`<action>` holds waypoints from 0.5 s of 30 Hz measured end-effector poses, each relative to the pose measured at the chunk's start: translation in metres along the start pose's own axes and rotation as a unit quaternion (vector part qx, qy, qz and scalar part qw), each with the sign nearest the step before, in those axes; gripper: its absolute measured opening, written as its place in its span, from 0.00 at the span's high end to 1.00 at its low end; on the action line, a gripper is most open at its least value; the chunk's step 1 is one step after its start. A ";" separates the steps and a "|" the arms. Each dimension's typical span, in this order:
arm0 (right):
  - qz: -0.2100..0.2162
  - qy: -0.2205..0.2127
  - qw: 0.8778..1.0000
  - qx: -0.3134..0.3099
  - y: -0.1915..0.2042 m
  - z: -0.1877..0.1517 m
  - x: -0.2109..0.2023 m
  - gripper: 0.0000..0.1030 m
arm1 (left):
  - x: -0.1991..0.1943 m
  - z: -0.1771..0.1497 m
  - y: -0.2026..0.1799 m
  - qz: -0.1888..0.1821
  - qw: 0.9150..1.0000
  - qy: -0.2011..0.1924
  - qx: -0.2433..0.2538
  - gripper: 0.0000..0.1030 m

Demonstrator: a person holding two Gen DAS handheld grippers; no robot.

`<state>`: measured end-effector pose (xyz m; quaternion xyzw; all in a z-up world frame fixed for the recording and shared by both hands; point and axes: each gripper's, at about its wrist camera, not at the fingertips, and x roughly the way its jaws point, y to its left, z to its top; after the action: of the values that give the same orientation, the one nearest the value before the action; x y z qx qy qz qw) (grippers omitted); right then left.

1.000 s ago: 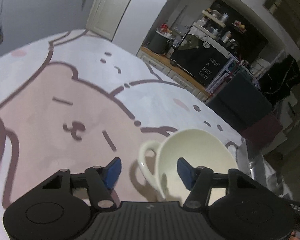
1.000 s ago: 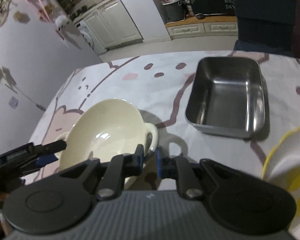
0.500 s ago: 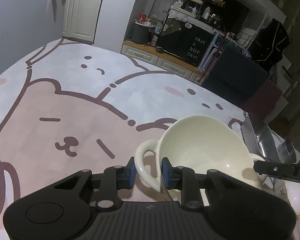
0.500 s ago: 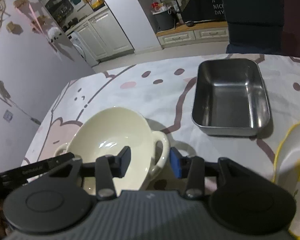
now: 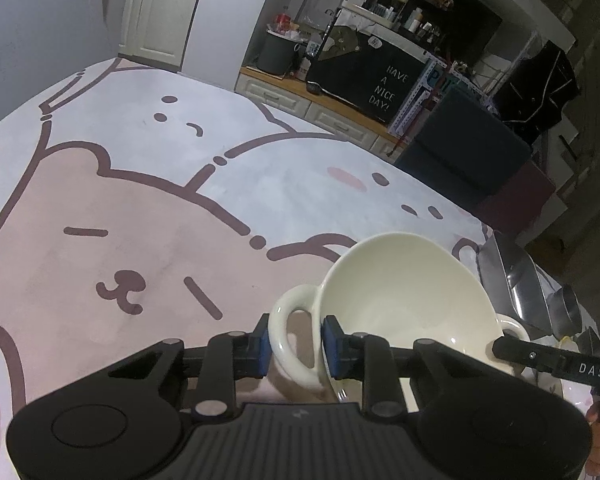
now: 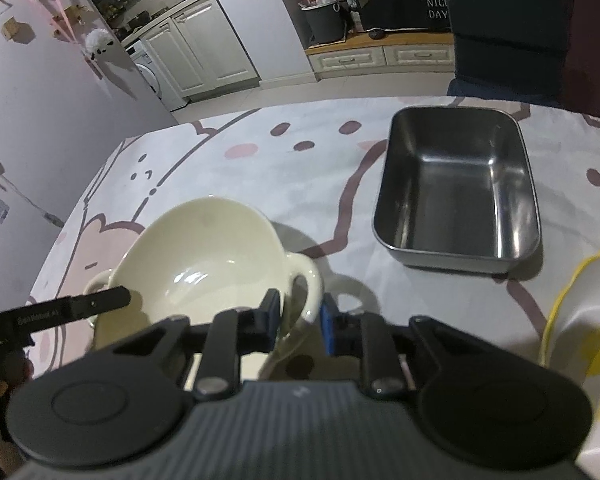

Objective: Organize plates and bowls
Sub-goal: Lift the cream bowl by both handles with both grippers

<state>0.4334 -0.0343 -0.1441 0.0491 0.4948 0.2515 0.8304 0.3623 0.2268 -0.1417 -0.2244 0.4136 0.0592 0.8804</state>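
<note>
Now the left gripper [image 5: 294, 346] pinches one loop handle [image 5: 288, 332] of the cream bowl [image 5: 400, 300]. The right gripper [image 6: 300, 322] is closing around the other loop handle [image 6: 306, 284], which sits between its blue pads [image 6: 327, 328]. The bowl sits near on the bear tablecloth [image 5: 140, 200]. It looks hard, smooth and easy to break, so both handles are the best places to hold. Farther off is a steel tray [image 6: 458, 192]

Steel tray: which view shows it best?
The right wrist view: the steel tray shows whole, rim and empty inside, beyond the cream bowl. The left wrist view catches only its edge at the frame's right side.
</note>
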 end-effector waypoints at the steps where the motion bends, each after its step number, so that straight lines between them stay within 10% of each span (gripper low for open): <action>1: -0.001 -0.001 1.000 -0.003 0.001 0.000 0.000 0.75 | 0.001 0.000 0.000 0.000 1.000 0.001 -0.001 0.72; 15: -0.002 -0.007 1.000 -0.009 0.002 -0.001 -0.001 0.75 | 0.003 -0.001 0.002 -0.006 1.000 -0.005 -0.004 0.73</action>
<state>0.4312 -0.0330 -0.1433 0.0426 0.4867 0.2541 0.8347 0.3626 0.2278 -0.1449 -0.2302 0.4075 0.0566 0.8819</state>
